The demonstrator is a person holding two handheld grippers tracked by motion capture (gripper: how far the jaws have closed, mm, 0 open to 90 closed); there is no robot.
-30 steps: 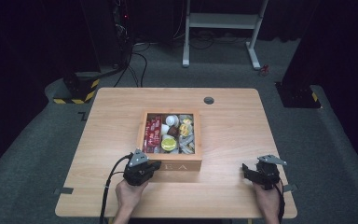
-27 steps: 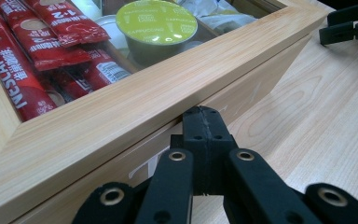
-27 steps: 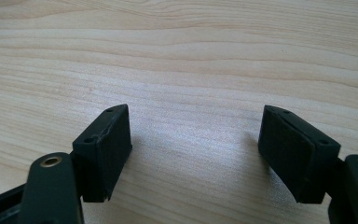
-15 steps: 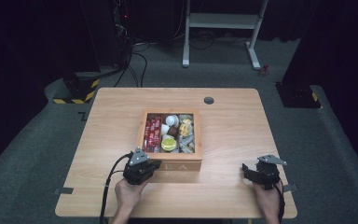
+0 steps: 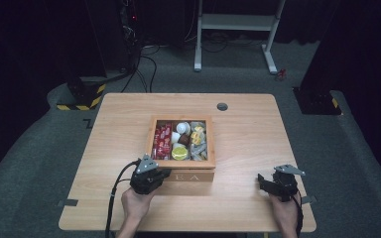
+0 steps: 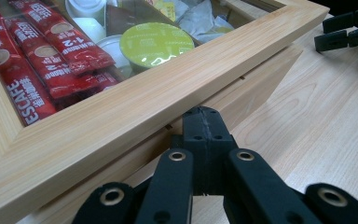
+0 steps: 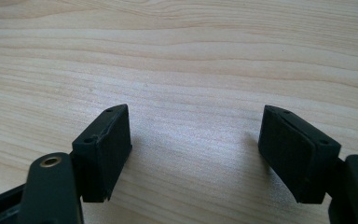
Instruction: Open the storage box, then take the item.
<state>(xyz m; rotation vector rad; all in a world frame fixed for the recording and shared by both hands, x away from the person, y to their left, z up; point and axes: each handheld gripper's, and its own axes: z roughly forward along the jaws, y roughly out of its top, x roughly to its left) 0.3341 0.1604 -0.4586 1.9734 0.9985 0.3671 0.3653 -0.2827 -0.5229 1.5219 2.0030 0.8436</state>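
Note:
A wooden box with a framed see-through lid stands mid-table, the letters "EA" on its front. Inside lie red sachets, a yellow-green capsule, white cups and pale packets. My left gripper is shut, its joined tips against the box front just under the lid's edge, with nothing seen between them. The sachets and capsule show through the lid. My right gripper rests at the table's front right, open over bare wood.
A round dark grommet sits near the table's far edge. The other gripper's black jaws show at the far right of the left gripper view. Dark floor, cables and a white stand's legs lie beyond the table.

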